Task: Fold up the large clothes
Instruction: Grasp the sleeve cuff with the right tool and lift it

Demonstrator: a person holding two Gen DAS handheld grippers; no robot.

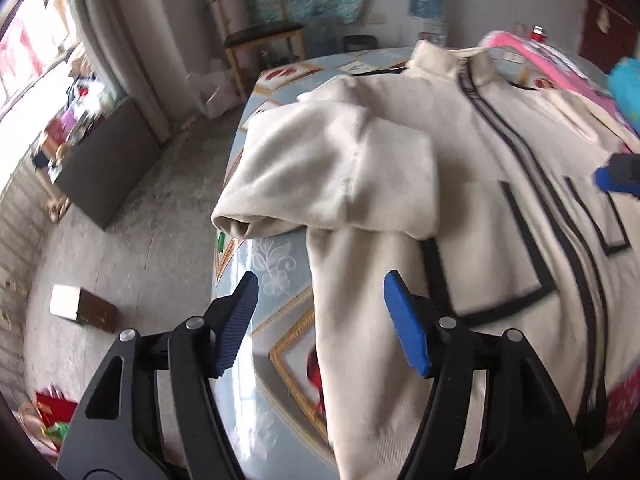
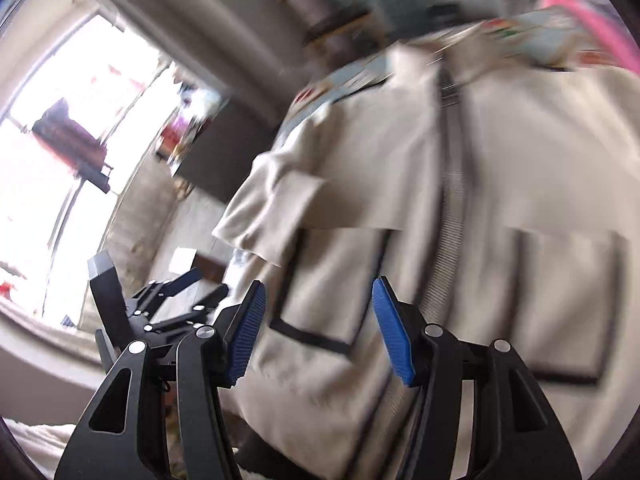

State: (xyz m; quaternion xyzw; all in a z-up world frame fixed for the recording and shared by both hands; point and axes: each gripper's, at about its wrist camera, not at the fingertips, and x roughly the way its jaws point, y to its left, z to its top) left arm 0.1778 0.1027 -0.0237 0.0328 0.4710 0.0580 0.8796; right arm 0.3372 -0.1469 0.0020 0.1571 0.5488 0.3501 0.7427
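Observation:
A cream zip-up jacket (image 1: 500, 168) with black trim lies front-up on the table (image 1: 276, 280). Its left sleeve (image 1: 332, 172) is folded across the chest, and the lower sleeve part (image 1: 360, 340) hangs toward me. My left gripper (image 1: 320, 312) is open and empty, with the hanging sleeve between its jaws but not clamped. In the right wrist view the jacket (image 2: 500, 200) fills the frame, blurred. My right gripper (image 2: 316, 328) is open and empty above the left pocket (image 2: 332, 284). The left gripper (image 2: 176, 300) shows at the lower left there; a right fingertip (image 1: 612, 178) shows at the left view's right edge.
The table has a light blue patterned cover (image 1: 280, 80). A pink item (image 1: 532, 52) and a turquoise item (image 1: 628, 88) lie at the far right. A wooden chair (image 1: 260, 36) stands beyond the table. A dark cabinet (image 1: 108, 168) and a box (image 1: 84, 308) stand on the floor at the left.

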